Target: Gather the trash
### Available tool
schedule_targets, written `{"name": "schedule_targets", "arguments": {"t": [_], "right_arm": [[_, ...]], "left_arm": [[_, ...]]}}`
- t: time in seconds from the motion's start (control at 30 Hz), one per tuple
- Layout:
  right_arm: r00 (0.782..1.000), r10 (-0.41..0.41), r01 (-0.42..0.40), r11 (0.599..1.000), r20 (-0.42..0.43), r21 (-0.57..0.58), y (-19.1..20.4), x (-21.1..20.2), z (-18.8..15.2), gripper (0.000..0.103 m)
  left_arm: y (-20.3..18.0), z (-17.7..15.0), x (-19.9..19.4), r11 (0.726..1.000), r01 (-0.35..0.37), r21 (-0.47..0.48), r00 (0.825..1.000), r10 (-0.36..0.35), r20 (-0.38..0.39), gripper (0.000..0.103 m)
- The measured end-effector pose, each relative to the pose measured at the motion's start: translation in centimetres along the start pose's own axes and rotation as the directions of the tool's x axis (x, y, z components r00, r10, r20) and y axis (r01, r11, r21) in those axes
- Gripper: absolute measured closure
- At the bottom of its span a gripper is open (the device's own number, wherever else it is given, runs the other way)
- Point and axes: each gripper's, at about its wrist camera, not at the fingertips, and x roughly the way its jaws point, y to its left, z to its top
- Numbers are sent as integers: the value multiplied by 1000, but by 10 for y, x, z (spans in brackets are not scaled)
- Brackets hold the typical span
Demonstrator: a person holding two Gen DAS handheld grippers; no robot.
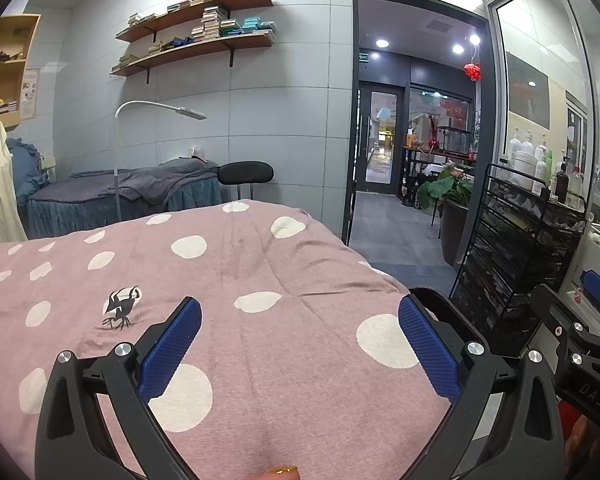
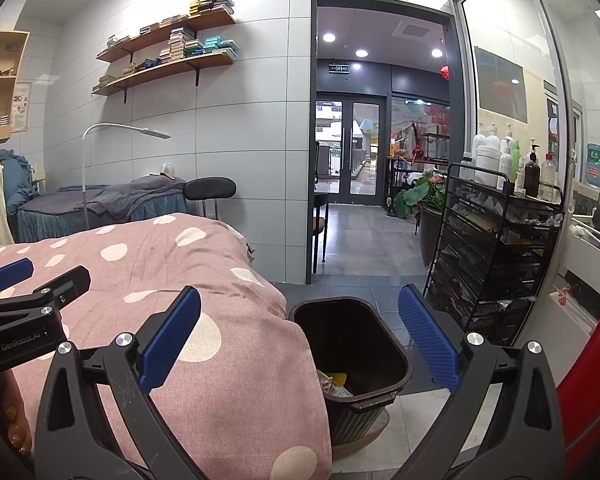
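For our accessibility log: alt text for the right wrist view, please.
Open right tongs hover above a dark trash bin holding some wrappers, beside a bed with a pink polka-dot cover. The left tongs show at the left edge.

**A treatment room opening onto a lobby**

A pink quilt with white dots [image 1: 259, 280] covers the near bed, a small black figure printed on it [image 1: 120, 307]. Behind it stands a second bed under a grey blanket [image 1: 139, 188], with a white gooseneck lamp [image 1: 159, 109] arching over it and a black stool [image 1: 245, 173] at its end. Two wooden wall shelves [image 1: 203, 24] carry stacked boxes. On the right, a black wire cart [image 2: 500, 248] holds pump bottles [image 2: 500, 152] on top. A potted green plant [image 2: 416, 196] sits by the open doorway [image 2: 380, 120], which leads to glass doors.
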Motion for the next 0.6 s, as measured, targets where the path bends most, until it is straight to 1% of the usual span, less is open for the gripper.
{"name": "schedule_targets", "arguments": {"t": [0.2, 0.6], "right_arm": [[1000, -2, 2, 1000, -4, 4, 0, 1, 0, 6], [1000, 0, 0, 1000, -13, 11, 1, 4, -1, 6]], "left_arm": [[-1, -1, 0, 1000, -3, 3, 1000, 3, 6, 6], [0, -2, 3, 1000, 4, -8, 1000, -4, -10, 6]]}}
